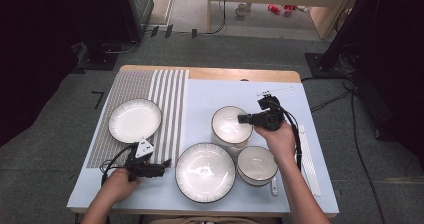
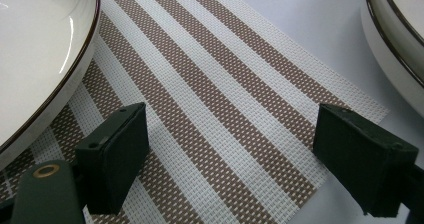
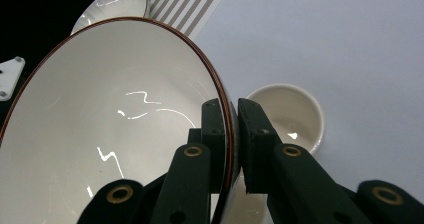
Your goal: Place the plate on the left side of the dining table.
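The right gripper (image 1: pixel 246 118) pinches the big bowl (image 1: pixel 229 125) rim mid-frame; next, lift it slowly. The left gripper (image 1: pixel 165 165) waits, wide apart.

Table (image 1: pixel 240 74) bears placemat (image 1: pixel 165 91), plates (image 1: pixel 205 172), bowls (image 1: pixel 256 165).

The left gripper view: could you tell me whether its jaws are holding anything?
No, the left gripper stands open over the striped placemat, with nothing between its pads.
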{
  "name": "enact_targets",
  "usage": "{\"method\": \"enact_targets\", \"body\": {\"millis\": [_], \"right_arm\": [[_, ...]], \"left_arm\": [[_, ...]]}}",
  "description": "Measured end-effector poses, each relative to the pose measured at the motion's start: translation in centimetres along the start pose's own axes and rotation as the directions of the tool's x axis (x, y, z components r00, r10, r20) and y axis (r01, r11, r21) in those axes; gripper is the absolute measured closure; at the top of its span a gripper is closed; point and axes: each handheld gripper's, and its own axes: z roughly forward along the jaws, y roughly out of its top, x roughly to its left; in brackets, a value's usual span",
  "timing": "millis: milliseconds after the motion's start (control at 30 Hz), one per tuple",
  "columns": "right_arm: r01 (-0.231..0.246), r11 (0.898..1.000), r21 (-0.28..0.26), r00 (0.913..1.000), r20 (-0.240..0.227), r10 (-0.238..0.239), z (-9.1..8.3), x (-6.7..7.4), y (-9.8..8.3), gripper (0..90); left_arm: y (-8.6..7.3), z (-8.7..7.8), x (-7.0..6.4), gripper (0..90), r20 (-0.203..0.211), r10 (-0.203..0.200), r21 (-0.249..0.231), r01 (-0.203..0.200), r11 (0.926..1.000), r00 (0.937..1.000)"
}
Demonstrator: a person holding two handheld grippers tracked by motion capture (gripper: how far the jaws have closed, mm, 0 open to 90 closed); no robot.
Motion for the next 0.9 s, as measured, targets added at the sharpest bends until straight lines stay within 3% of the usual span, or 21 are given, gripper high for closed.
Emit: {"method": "enact_targets", "body": {"millis": [900], "right_arm": [[0.02, 0.999, 0.029, 0.9995, -0.024, -0.019, 1.8, 1.6, 1.3, 83.0]], "left_arm": [[0.0, 0.0, 0.0, 14.7, 0.0, 0.0, 0.0, 0.0, 1.0, 1.0]]}}
